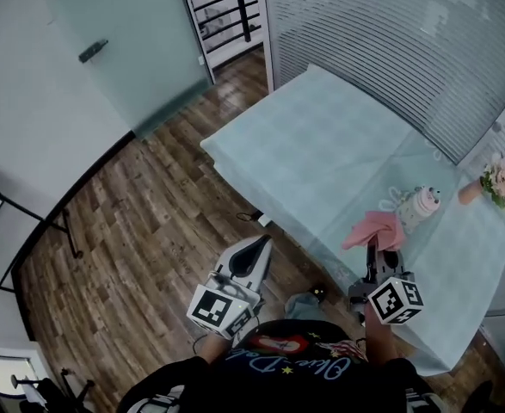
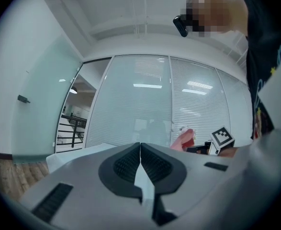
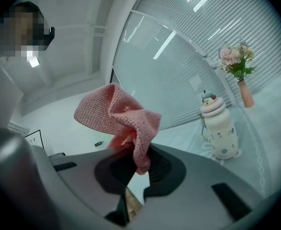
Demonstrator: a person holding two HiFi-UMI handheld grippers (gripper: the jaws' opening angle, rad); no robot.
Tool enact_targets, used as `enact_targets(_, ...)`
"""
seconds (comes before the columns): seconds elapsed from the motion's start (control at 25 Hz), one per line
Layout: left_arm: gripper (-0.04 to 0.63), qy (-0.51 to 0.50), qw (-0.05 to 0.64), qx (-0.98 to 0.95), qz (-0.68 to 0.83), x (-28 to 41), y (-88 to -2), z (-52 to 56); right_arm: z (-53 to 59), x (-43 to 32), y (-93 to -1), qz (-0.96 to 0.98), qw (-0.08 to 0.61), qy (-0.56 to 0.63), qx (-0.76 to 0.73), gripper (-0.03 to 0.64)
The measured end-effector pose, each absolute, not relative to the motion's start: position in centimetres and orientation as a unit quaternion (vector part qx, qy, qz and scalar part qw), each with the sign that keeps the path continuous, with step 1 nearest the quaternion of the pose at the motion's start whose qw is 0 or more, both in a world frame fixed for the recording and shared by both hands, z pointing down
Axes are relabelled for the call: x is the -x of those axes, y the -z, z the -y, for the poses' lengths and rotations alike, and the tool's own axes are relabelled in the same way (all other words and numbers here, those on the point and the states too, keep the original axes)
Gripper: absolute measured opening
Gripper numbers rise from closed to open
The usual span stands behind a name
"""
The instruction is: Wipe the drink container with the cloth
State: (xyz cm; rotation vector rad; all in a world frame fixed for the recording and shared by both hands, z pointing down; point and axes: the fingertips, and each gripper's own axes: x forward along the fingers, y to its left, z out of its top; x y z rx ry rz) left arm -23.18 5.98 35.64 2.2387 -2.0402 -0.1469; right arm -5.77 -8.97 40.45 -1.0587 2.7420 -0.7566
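A white drink container (image 1: 422, 205) with a figure-topped lid stands upright on the pale green table (image 1: 321, 144); the right gripper view shows the container (image 3: 220, 128) to the right of the jaws. My right gripper (image 1: 376, 249) is shut on the pink cloth (image 1: 374, 229), which bunches up above the jaws (image 3: 118, 111) and is held short of the container, not touching it. My left gripper (image 1: 254, 249) hangs over the floor left of the table, jaws shut with nothing between them (image 2: 140, 150).
A small vase of flowers (image 1: 497, 181) stands at the table's right edge, beyond the container. Glass partitions with blinds (image 1: 407, 33) rise behind the table. Wood floor (image 1: 149, 222) lies to the left, and a black stand (image 1: 63, 226) is near the wall.
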Motion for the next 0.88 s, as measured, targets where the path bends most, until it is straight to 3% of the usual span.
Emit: enact_targets(0.88,0.005,0.012,0.051,-0.831,0.554,17.9,-35.0,13.2,21.3,5.3,-43.1,-0.8,0.21,0.419,0.376,0.012)
